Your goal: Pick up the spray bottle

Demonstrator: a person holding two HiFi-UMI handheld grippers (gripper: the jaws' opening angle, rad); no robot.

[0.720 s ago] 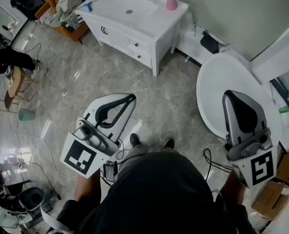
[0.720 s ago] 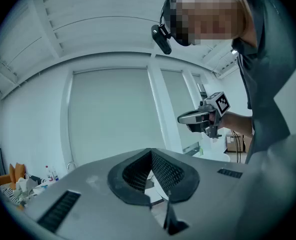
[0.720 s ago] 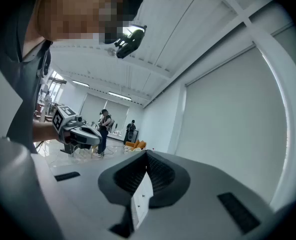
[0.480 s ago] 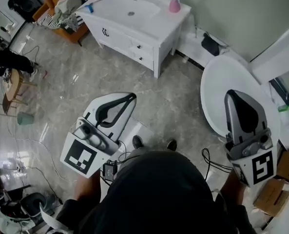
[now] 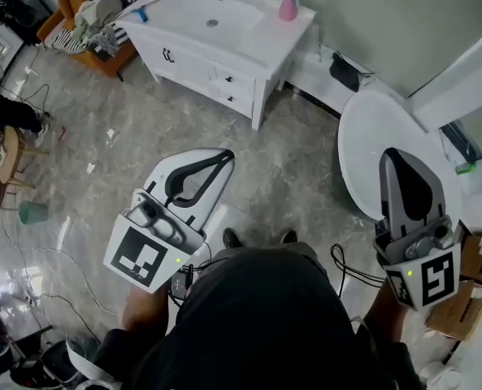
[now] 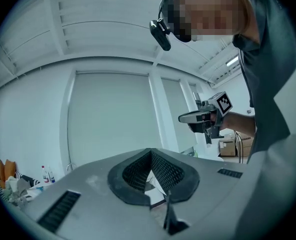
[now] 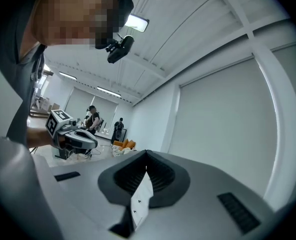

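**Two shut, empty grippers; bottle out of reach**

Both sets of jaws are seen closed w/ nothing between them. The left gripper and right gripper are held level, pointing fwd and well apart. A pink bottle, taken to be the spray bottle, stands upright at the right end of the white table, beside the sink, well away from both grippers. The table should be approached first. One gripper's jaws should be opened wide before arrival, then closed on the bottle's body, not the nozzle.
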